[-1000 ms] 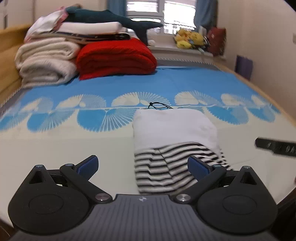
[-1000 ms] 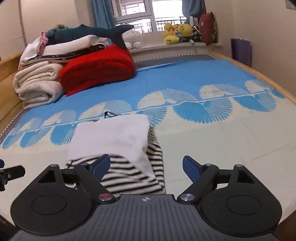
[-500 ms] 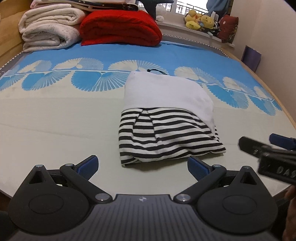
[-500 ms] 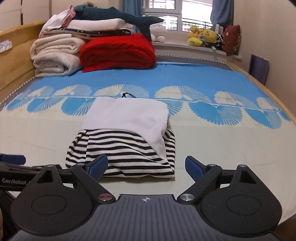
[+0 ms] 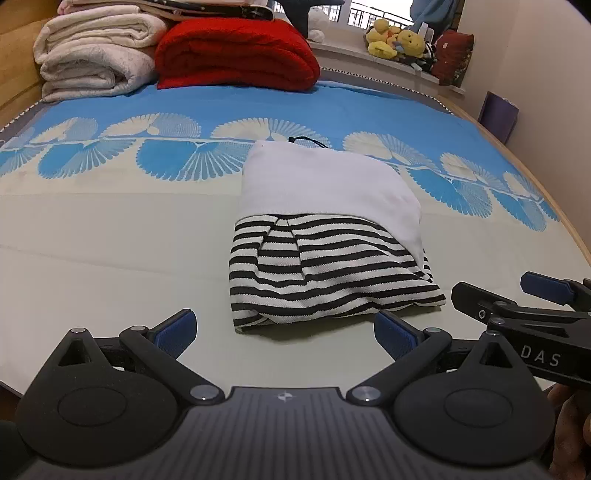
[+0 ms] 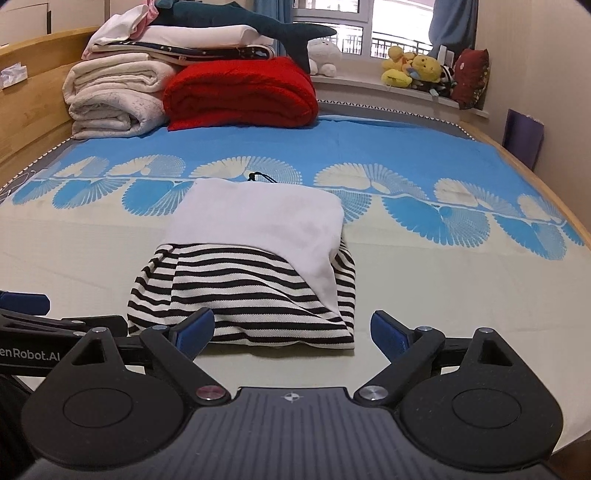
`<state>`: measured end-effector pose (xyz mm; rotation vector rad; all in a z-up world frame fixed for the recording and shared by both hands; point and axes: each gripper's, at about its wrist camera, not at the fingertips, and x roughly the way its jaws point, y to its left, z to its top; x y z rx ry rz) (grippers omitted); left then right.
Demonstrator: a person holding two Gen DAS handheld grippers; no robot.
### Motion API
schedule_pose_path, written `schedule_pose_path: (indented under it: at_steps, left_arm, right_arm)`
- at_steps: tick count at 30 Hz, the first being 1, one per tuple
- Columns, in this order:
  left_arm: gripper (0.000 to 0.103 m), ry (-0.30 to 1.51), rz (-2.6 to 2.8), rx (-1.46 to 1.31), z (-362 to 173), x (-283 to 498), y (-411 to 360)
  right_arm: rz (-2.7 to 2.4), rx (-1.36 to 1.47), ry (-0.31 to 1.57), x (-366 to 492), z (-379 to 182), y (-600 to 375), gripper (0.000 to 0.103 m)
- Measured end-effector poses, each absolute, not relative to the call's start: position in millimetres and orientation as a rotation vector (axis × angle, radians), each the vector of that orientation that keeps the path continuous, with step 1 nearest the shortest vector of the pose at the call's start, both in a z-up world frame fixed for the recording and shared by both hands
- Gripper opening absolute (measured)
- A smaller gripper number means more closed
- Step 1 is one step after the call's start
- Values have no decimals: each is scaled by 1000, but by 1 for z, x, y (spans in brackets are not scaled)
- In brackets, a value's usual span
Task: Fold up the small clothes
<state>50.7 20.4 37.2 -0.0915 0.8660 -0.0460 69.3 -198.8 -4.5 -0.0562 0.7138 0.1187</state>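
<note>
A small folded garment (image 5: 325,236) lies on the bed: a white half at the far side, a black-and-white striped half at the near side, and a black cord (image 5: 308,141) at its far edge. It also shows in the right wrist view (image 6: 255,254). My left gripper (image 5: 284,332) is open and empty, just short of the garment's near edge. My right gripper (image 6: 291,328) is open and empty, also at the near edge. The right gripper shows at the right in the left wrist view (image 5: 517,317). Neither gripper touches the cloth.
The bed (image 5: 110,229) has a cream and blue fan-patterned cover. Folded white blankets (image 5: 92,55) and a red blanket (image 5: 236,51) are stacked at the far left, with a plush shark (image 6: 251,22) on top. Plush toys (image 6: 417,70) sit on the windowsill. A wooden bed rail (image 6: 535,177) runs along the right.
Both grippers have drawn back from the garment toward the near bed edge and risen, open throughout. The folded garment has stayed in place.
</note>
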Motion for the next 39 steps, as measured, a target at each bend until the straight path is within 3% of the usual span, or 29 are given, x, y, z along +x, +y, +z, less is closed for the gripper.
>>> schedule_pose_path:
  at_steps: [39]
  left_arm:
    - [102,872,-49,-73,31,49,17]
  right_arm:
    - [111,-73,728,69,-12,-201,92]
